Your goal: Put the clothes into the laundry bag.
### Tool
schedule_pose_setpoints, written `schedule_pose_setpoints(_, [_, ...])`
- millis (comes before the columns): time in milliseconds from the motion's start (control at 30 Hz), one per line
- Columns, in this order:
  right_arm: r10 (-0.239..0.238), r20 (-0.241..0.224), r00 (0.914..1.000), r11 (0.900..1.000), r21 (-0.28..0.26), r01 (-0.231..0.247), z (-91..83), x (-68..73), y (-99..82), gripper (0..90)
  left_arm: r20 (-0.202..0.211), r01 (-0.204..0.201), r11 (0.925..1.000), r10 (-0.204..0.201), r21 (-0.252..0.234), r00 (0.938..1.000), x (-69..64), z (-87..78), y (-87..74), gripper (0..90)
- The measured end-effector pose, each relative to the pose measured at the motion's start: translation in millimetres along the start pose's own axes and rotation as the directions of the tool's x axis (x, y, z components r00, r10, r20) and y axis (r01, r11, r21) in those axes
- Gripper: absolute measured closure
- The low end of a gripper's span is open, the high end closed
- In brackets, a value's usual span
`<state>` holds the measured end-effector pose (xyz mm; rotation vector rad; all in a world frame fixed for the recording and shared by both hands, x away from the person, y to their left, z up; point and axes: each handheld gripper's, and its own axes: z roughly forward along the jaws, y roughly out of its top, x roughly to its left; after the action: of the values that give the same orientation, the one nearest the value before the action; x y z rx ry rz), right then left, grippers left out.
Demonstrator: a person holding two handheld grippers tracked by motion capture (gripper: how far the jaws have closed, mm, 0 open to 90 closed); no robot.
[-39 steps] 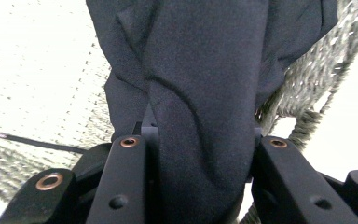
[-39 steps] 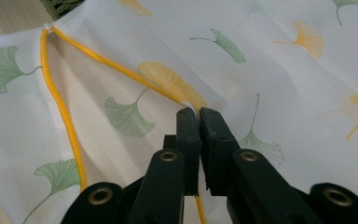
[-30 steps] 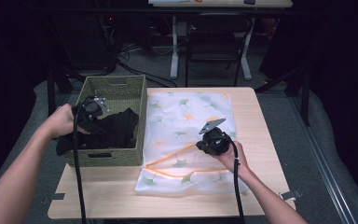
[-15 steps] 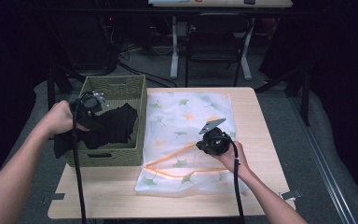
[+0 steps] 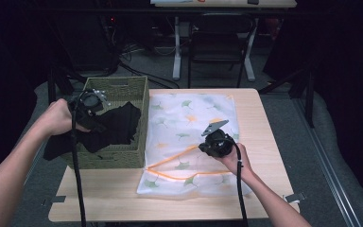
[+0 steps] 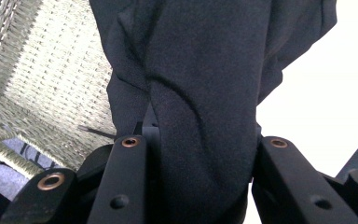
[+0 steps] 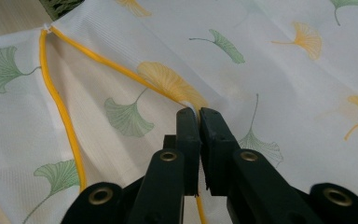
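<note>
Black garment [image 5: 116, 126], one; one basket [image 5: 123, 92]; one bag [image 5: 194, 123].

One woven basket [image 5: 116, 158], one black garment [image 5: 116, 125], one leaf-printed mesh bag [image 5: 189, 118] and two grippers are counted on one table [image 5: 108, 198].

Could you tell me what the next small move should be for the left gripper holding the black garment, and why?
Probably carry the black garment rightward toward the open edge of the laundry bag. The left gripper is clamped on the cloth, part of which hangs above the wicker basket, while the right gripper pinches the bag's yellow-trimmed edge, apparently holding its mouth ready.
</note>
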<state>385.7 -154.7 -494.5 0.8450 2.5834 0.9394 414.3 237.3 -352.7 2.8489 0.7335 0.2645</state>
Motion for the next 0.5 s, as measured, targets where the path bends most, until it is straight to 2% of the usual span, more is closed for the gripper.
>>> schedule_pose_setpoints(300, [-0.003, 0.001, 1.0, 1.0, -0.001, 0.003, -0.1, 0.1, 0.1, 86.5, -0.021, -0.003, 0.9999, 0.003, 0.015, 0.9998, -17.9, -12.1, 10.6, 67.4])
schedule_pose_setpoints(500, [-0.004, 0.001, 1.0, 1.0, -0.003, 0.004, -0.5, 0.1, 0.1, 86.6, 0.001, 0.001, 0.9999, -0.001, 0.013, 1.0, -28.9, -17.9, 16.2, 67.5])
